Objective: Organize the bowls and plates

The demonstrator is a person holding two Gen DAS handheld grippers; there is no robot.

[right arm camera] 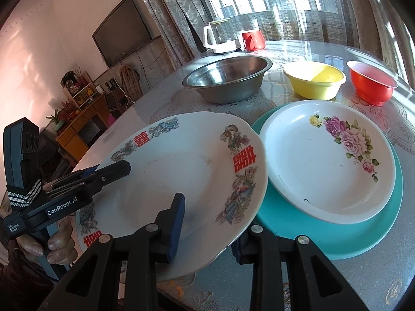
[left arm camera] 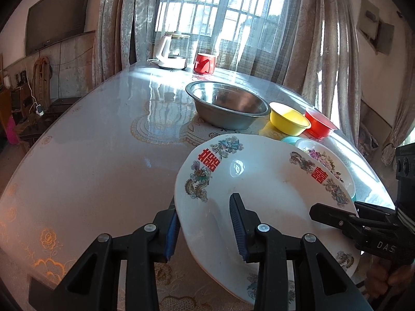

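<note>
A large white plate with red characters and dragon prints [left arm camera: 262, 189] [right arm camera: 186, 171] is lifted and tilted above the table. My left gripper [left arm camera: 205, 228] straddles its left rim, one finger under, one on top. My right gripper [right arm camera: 207, 230] straddles its right rim the same way; it also shows in the left wrist view [left arm camera: 334, 217]. Both look clamped on the plate. To the right a white plate with pink roses [right arm camera: 329, 160] lies on a teal plate [right arm camera: 345, 235]. Behind stand a steel bowl [right arm camera: 228, 77], a yellow bowl [right arm camera: 313, 83] and a red bowl [right arm camera: 371, 83].
A white kettle [right arm camera: 220, 39] and a red mug [right arm camera: 253, 40] stand at the table's far edge by the curtained window. The glass-topped table [left arm camera: 103, 155] stretches to the left. A TV and cabinets line the left wall.
</note>
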